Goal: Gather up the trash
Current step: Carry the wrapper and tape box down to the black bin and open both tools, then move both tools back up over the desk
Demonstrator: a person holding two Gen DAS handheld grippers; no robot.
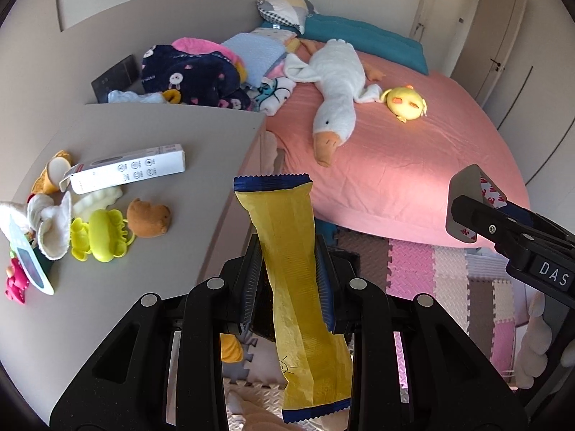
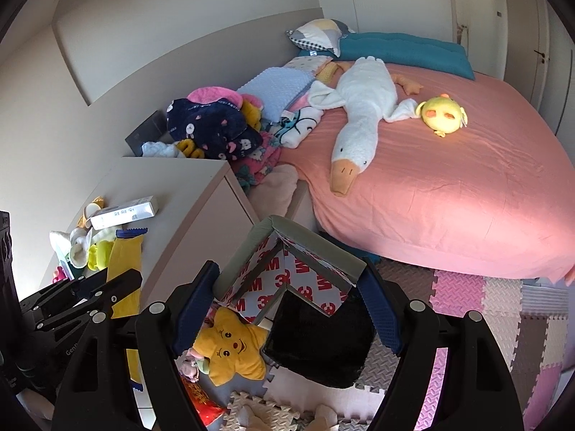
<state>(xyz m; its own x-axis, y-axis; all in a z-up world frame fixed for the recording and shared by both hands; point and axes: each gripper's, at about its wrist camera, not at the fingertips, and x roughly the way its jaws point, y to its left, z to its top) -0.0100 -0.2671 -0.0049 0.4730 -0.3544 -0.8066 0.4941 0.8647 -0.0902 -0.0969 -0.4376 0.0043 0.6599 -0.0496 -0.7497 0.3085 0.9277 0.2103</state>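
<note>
On the grey surface (image 1: 151,215), off to the left of the left hand-held gripper (image 1: 287,287), lie a white remote box (image 1: 133,170), a yellow toy (image 1: 102,240) and a brown plush (image 1: 149,217), close together. The left hand-held gripper is clamped narrow on a yellow wrapper (image 1: 293,276) with dark blue ends (its long body stands nearly upright between the pads, one end above them and one below). Beyond that gripper and to its right spreads the pink bed (image 1: 413,165), with a white goose plush (image 1: 336,97) and a yellow chick plush (image 1: 404,102) lying on the sheet, near each other.

Further right, the right hand-held gripper (image 2: 287,287) stands wide, its pads pressed on the two outer ends of a grey corner guard (image 2: 305,240), an angled foam piece whose inner faces carry red-printed tape backing. Below it, on the foam-mat floor (image 2: 503,309), sit a yellow star plush (image 2: 230,352) and a black bin (image 2: 320,344), just beside each other. The wrapper shows again at the left of this view.
</note>
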